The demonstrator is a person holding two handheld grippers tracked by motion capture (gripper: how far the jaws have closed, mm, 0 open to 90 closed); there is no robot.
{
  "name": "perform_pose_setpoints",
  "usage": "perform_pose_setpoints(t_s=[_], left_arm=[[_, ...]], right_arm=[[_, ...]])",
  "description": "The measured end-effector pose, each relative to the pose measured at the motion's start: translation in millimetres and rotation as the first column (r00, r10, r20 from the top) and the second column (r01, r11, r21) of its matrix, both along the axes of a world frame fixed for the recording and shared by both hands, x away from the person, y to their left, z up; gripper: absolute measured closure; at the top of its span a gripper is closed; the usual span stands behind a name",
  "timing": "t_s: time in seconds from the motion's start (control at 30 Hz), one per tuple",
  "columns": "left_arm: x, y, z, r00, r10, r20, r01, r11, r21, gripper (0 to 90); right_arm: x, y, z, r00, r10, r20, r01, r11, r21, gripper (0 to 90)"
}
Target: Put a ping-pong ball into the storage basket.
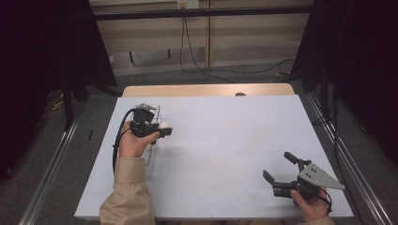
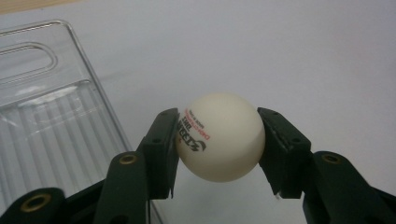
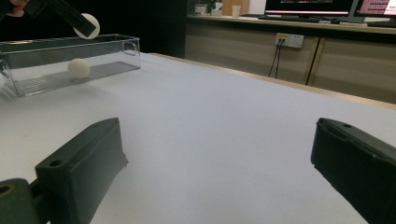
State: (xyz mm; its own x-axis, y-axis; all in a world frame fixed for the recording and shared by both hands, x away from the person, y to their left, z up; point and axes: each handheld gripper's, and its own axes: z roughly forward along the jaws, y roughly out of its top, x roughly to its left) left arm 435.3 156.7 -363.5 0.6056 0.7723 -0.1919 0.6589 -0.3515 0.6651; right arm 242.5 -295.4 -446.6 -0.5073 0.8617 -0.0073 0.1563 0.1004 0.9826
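The white ball sits pinched between the left gripper's jaws, held up just beside the clear plastic box. A second ball lies inside that box. Well apart from the box, the right gripper rests with jaws spread wide, nothing between them.

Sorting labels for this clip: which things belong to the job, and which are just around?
In the job:
- white ball, clamped in the left tool
- clear box
- second ball inside it

Just around:
- right tool, open, idle
- wall cables
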Motion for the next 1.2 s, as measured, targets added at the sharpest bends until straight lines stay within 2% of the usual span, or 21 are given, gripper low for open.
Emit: perform_pose_setpoints(t_s=[0.9,1.2], left_arm=[[-0.7,28.5,2.1,0.9972,0.063,0.040,-0.063,0.9977,0.022,51.0],[-1.6,36.9,2.3,0.9951,0.090,0.043,-0.090,0.9958,0.013,51.0]], right_arm=[[0.1,1.4,0.2,1.0000,0.006,0.000,-0.006,1.0000,0.002,1.9],[0.4,1.7,0.0,0.9999,0.010,-0.003,-0.010,0.9999,-0.001,1.9]])
